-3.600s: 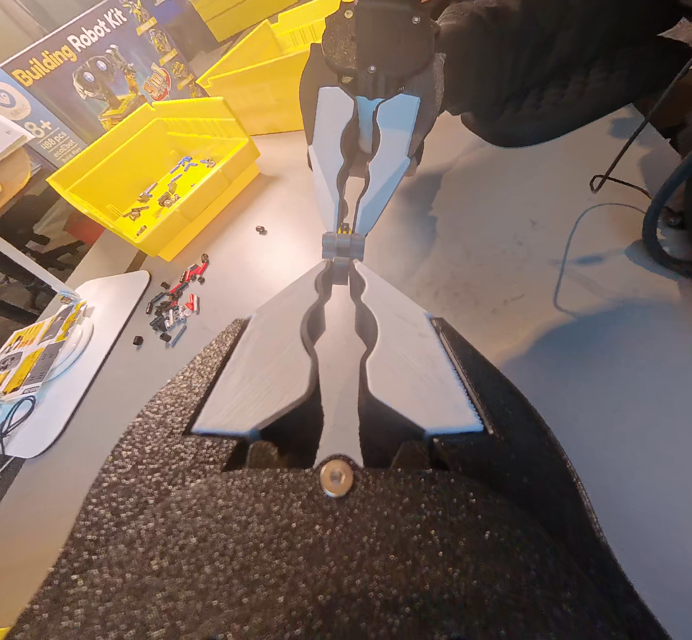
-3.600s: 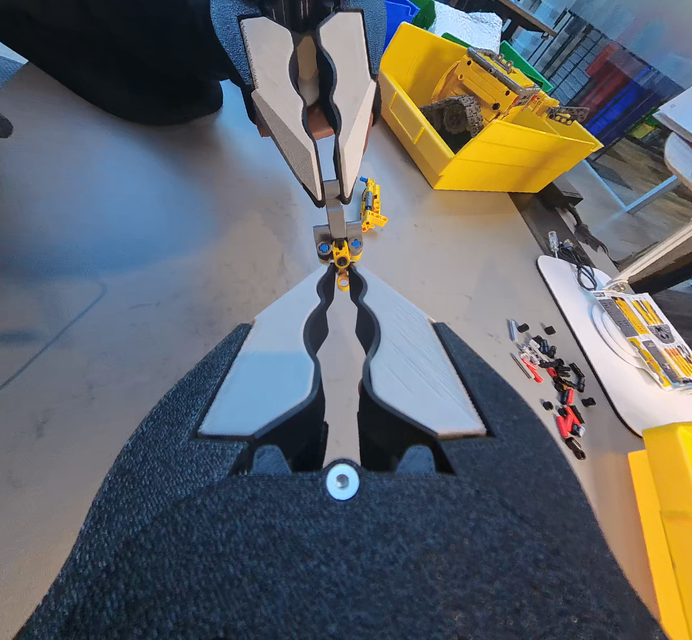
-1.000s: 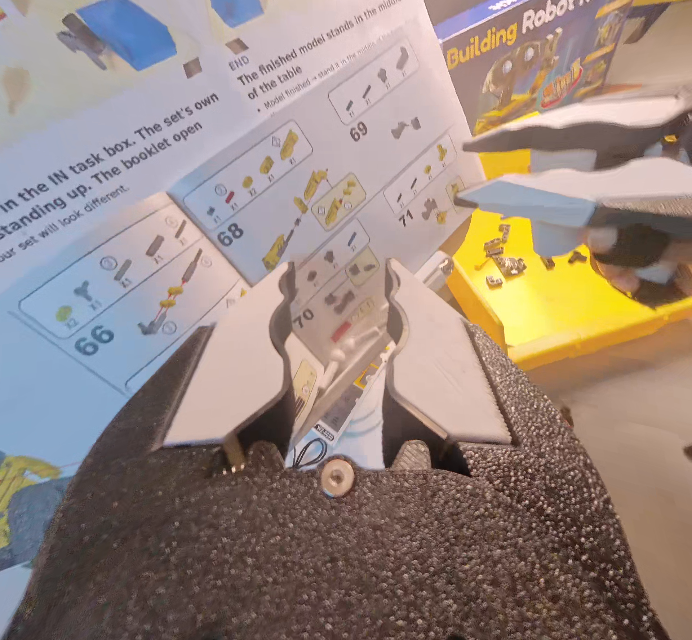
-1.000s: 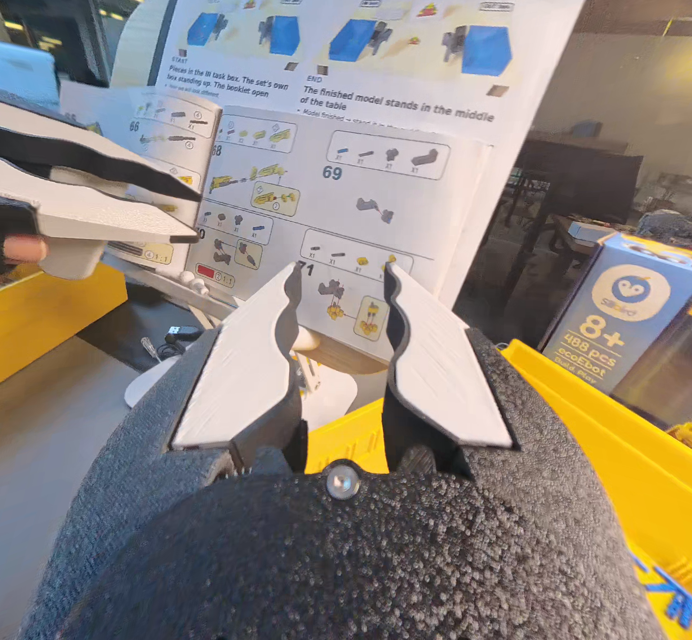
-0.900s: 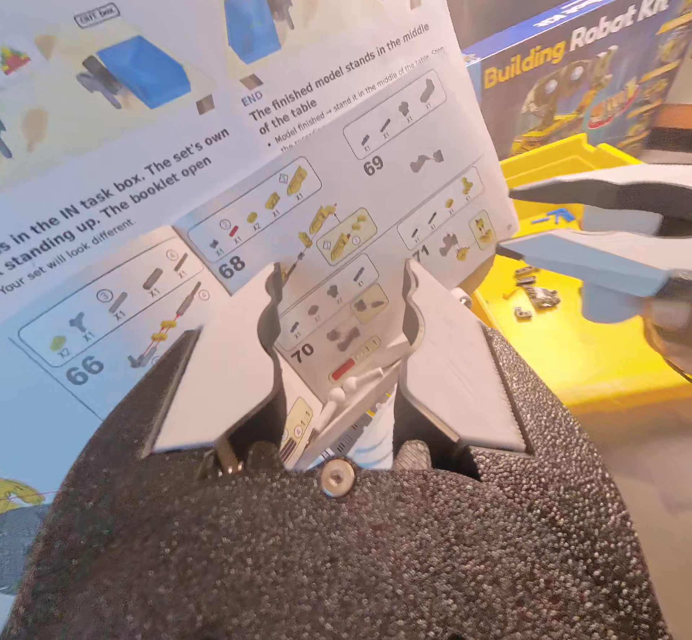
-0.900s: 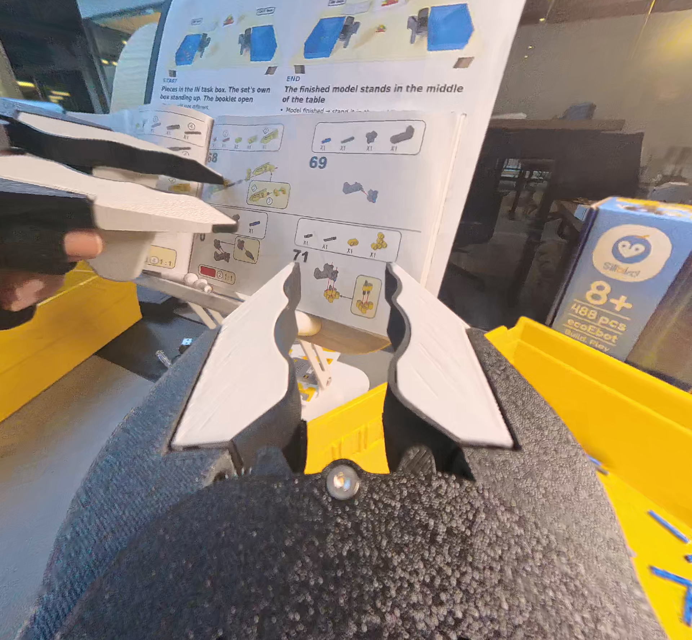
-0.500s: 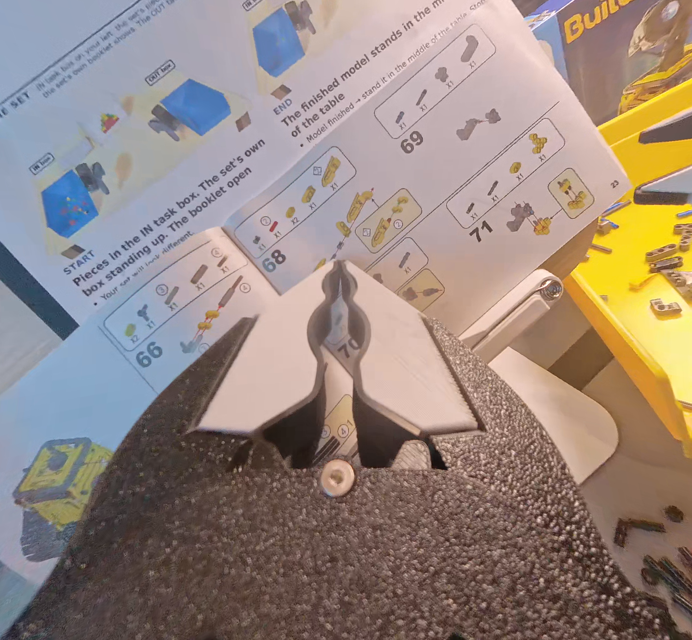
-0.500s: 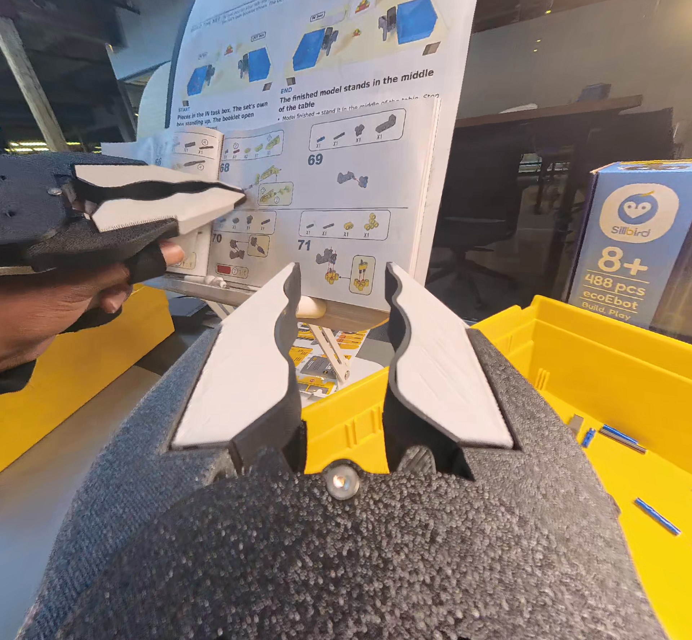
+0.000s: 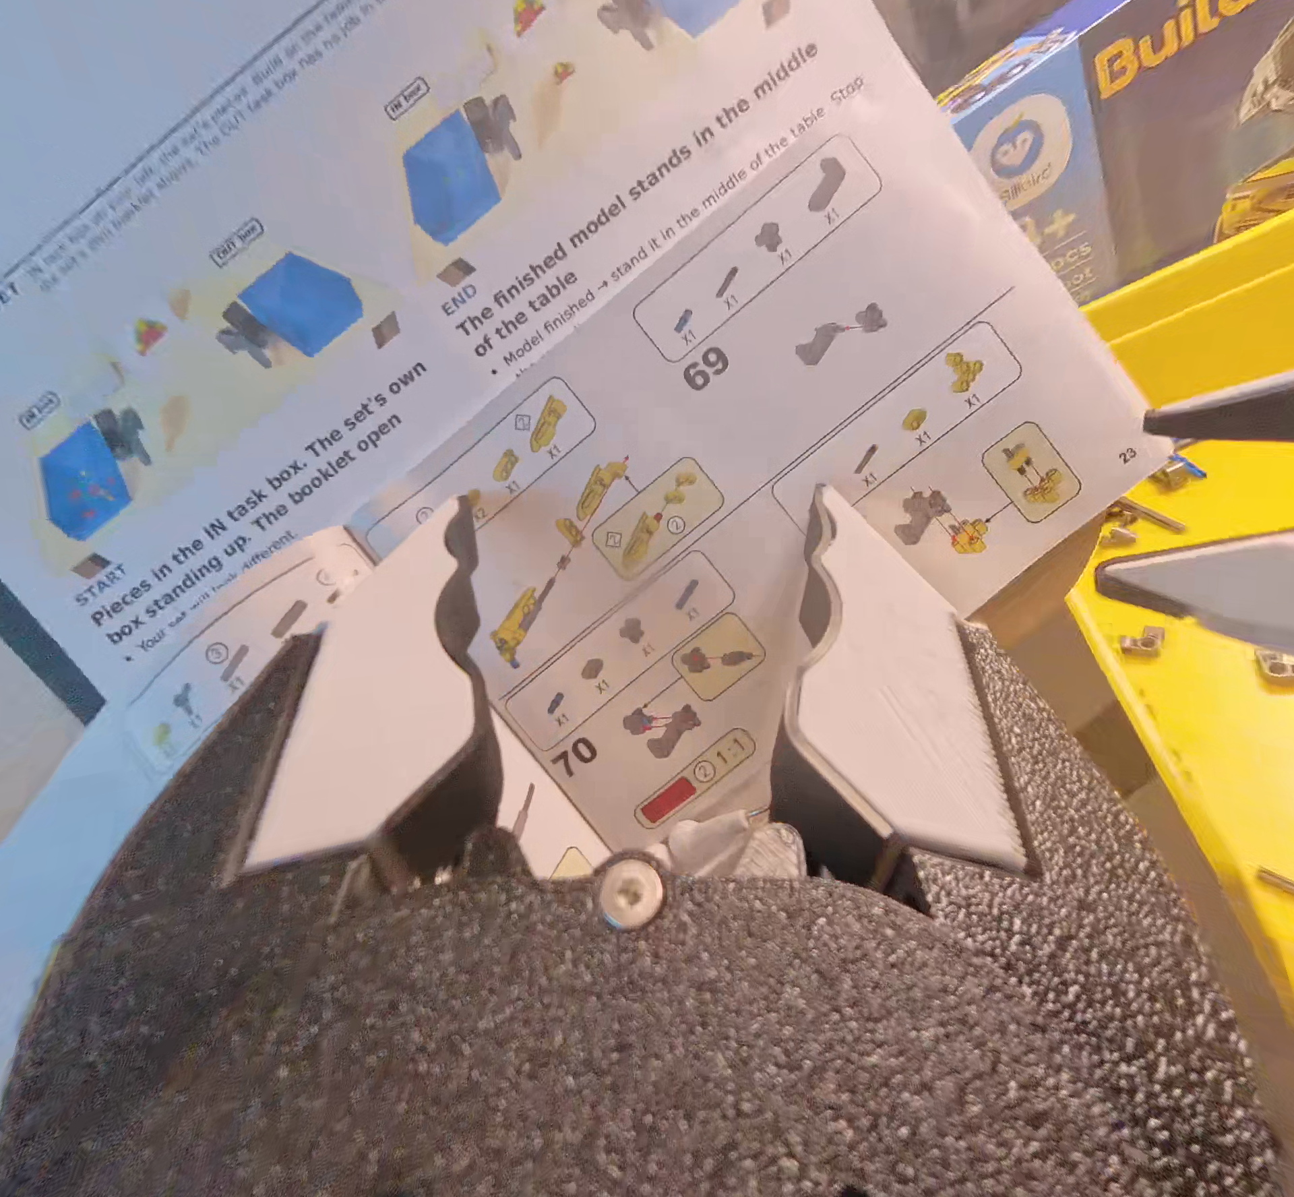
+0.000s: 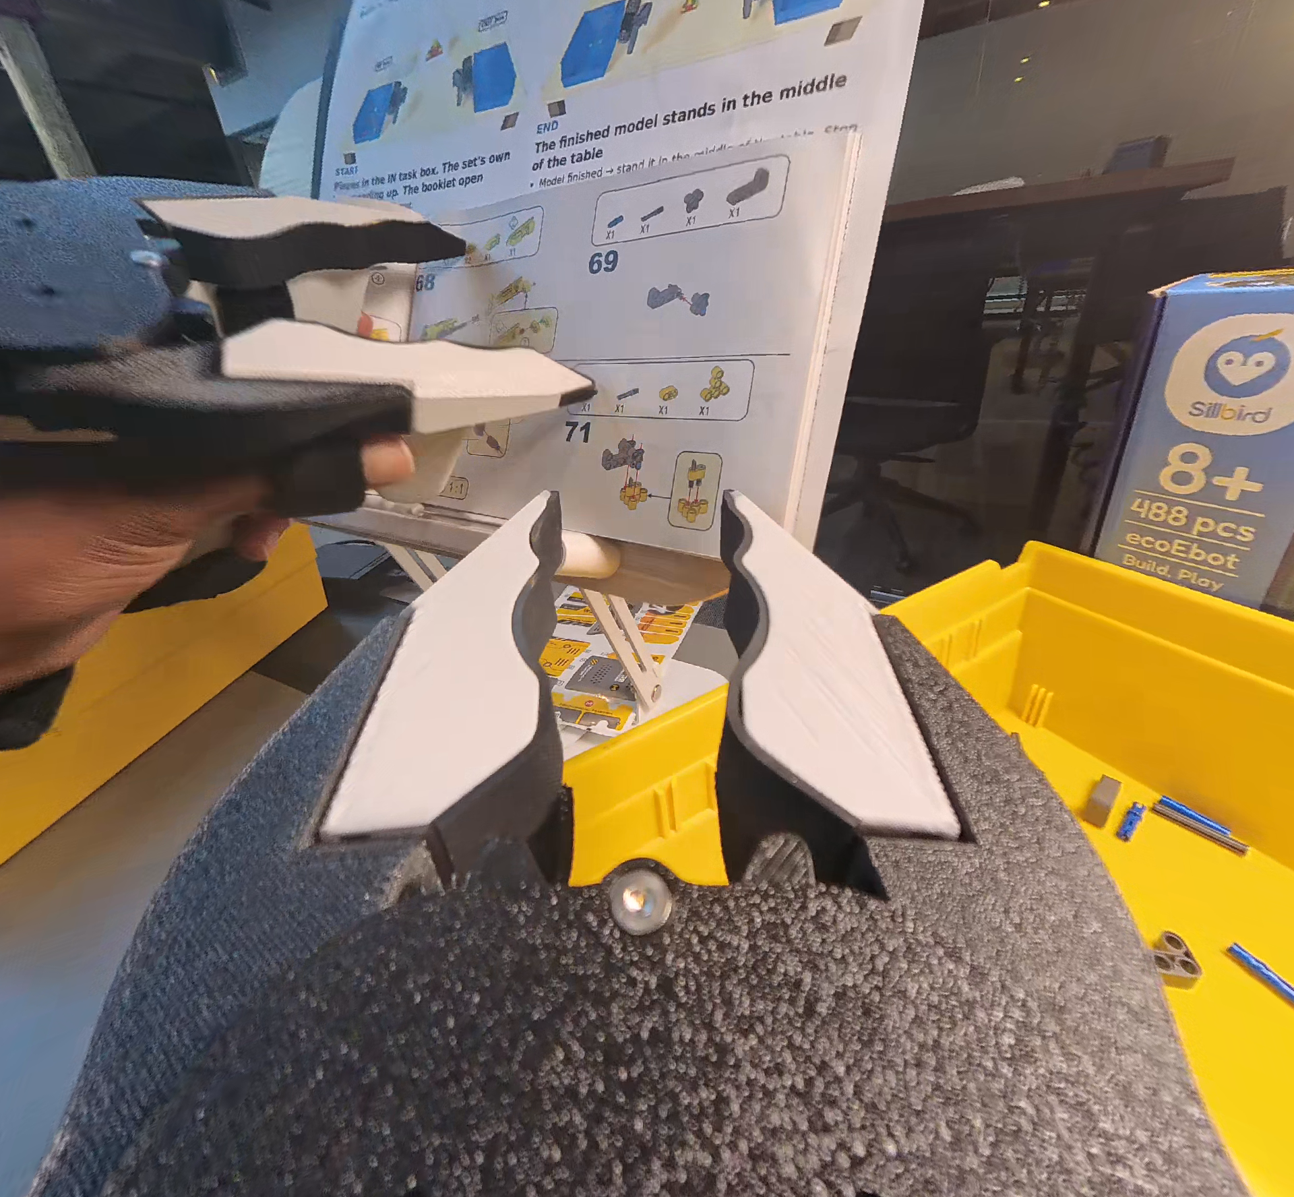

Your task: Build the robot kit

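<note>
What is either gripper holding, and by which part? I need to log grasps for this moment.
Nothing is held. The left gripper is open in front of the instruction booklet, and the right gripper is open above the yellow bin.

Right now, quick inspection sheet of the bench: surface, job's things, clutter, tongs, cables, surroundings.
Surface: grey tabletop, bare where visible.
Job's things: open instruction booklet upright on a white stand, a larger printed sheet behind it; yellow bin holding small blue and grey parts.
Clutter: flat printed leaflet under the stand; second yellow bin at left.
Tongs: left tongs open, tips close to the booklet page, contact unclear; right tongs open, empty, above the bin's edge.
Cables: nothing seen.
Surroundings: blue kit box behind the bin; dark desks beyond.
</note>
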Demonstrator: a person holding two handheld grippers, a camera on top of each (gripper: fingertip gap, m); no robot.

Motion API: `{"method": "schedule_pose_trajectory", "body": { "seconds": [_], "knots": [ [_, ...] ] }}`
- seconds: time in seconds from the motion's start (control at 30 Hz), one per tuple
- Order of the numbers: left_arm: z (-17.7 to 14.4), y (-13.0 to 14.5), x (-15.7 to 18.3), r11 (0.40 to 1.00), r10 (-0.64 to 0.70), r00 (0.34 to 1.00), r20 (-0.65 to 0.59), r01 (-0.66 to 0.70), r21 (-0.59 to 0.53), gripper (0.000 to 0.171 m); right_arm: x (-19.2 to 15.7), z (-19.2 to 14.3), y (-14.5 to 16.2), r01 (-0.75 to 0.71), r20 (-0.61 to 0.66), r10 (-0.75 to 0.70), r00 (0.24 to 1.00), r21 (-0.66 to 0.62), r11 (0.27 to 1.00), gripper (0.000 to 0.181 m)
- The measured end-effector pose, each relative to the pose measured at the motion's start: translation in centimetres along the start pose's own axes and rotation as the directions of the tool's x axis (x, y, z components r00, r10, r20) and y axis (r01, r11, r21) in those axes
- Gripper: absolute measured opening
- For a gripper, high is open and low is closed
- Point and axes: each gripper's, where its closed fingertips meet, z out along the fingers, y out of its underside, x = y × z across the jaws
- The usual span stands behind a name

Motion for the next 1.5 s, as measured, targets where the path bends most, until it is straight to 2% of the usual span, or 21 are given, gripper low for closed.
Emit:
{"method": "schedule_pose_trajectory", "body": {
  "seconds": [0.1,0.17,0.23,0.3,0.43,0.5,0.6,0.7,0.77,0.83,0.9,1.03,1.23,1.3,1.37,1.43,1.5],
  "knots": [
    [0.1,0.2,-0.1,0.998,0.034,0.999,0.023,-0.036,0.051,0.083,0.5,-0.4,-0.5,-0.014,-0.003,0.014,1.000,0.010,1.000,0.045],
    [-0.2,0.5,-0.2,0.998,0.040,0.999,0.021,-0.041,0.056,0.056,0.9,-0.6,-0.9,-0.023,-0.007,0.023,1.000,0.023,0.999,0.045],
    [-0.4,0.7,-0.2,0.997,0.050,0.999,0.016,-0.051,0.053,0.038,1.0,-0.7,-1.0,-0.036,-0.005,0.036,0.999,0.026,0.999,0.045],
    [-0.7,1.1,-0.5,0.998,0.057,0.998,0.002,-0.057,0.031,0.000,0.8,-0.6,-0.9,-0.032,0.001,0.032,0.999,0.025,0.999,0.045],
    [-1.9,1.5,-1.3,0.999,-0.039,0.996,-0.074,0.042,0.030,0.000,0.1,-0.5,-1.0,-0.003,0.022,0.002,1.000,0.016,1.000,0.044],
    [-3.8,1.4,-2.5,0.983,-0.158,0.984,-0.086,0.165,0.077,0.003,-0.2,-0.3,-1.0,0.041,0.023,-0.041,0.999,-0.003,0.999,0.046],
    [-6.4,3.4,-4.9,0.918,-0.375,0.924,-0.077,0.381,0.107,0.027,-0.3,0.7,-2.0,0.186,-0.021,-0.186,0.982,-0.001,0.983,0.058],
    [-7.9,6.8,-6.5,0.869,-0.483,0.875,-0.038,0.484,0.099,0.045,-0.5,3.1,-3.9,0.355,-0.076,-0.356,0.932,-0.021,0.935,0.086],
    [-8.5,8.6,-6.9,0.859,-0.505,0.863,-0.024,0.505,0.085,0.049,0.0,5.2,-4.8,0.422,-0.108,-0.426,0.898,-0.066,0.904,0.110],
    [-8.8,10.0,-7.0,0.852,-0.519,0.854,-0.025,0.520,0.062,0.054,0.8,7.0,-4.5,0.454,-0.118,-0.473,0.873,-0.151,0.878,0.121],
    [-9.0,10.9,-7.2,0.849,-0.525,0.851,-0.024,0.525,0.052,0.054,1.4,7.8,-4.1,0.487,-0.128,-0.515,0.847,-0.198,0.851,0.122],
    [-8.9,11.7,-7.5,0.846,-0.530,0.847,-0.044,0.532,0.039,0.056,1.3,7.4,-4.2,0.498,-0.149,-0.528,0.836,-0.197,0.845,0.119],
    [-9.4,11.6,-7.8,0.848,-0.525,0.848,-0.071,0.528,0.039,0.057,2.2,6.1,-5.2,0.578,-0.188,-0.612,0.768,-0.208,0.789,0.088],
    [-9.7,11.6,-7.7,0.848,-0.525,0.847,-0.081,0.528,0.034,0.058,2.2,5.7,-6.2,0.610,-0.215,-0.634,0.743,-0.171,0.773,0.097],
    [-10.1,11.6,-7.7,0.852,-0.518,0.851,-0.087,0.523,0.039,0.057,1.2,6.0,-6.2,0.593,-0.149,-0.610,0.779,-0.145,0.792,0.108],
    [-10.3,11.7,-7.7,0.862,-0.500,0.862,-0.085,0.505,0.043,0.057,0.7,6.9,-4.6,0.569,-0.053,-0.590,0.805,-0.207,0.796,0.120],
    [-10.5,11.7,-7.6,0.871,-0.485,0.871,-0.085,0.489,0.047,0.057,0.9,7.5,-3.5,0.602,-0.036,-0.631,0.775,-0.261,0.755,0.126]
  ]
}}
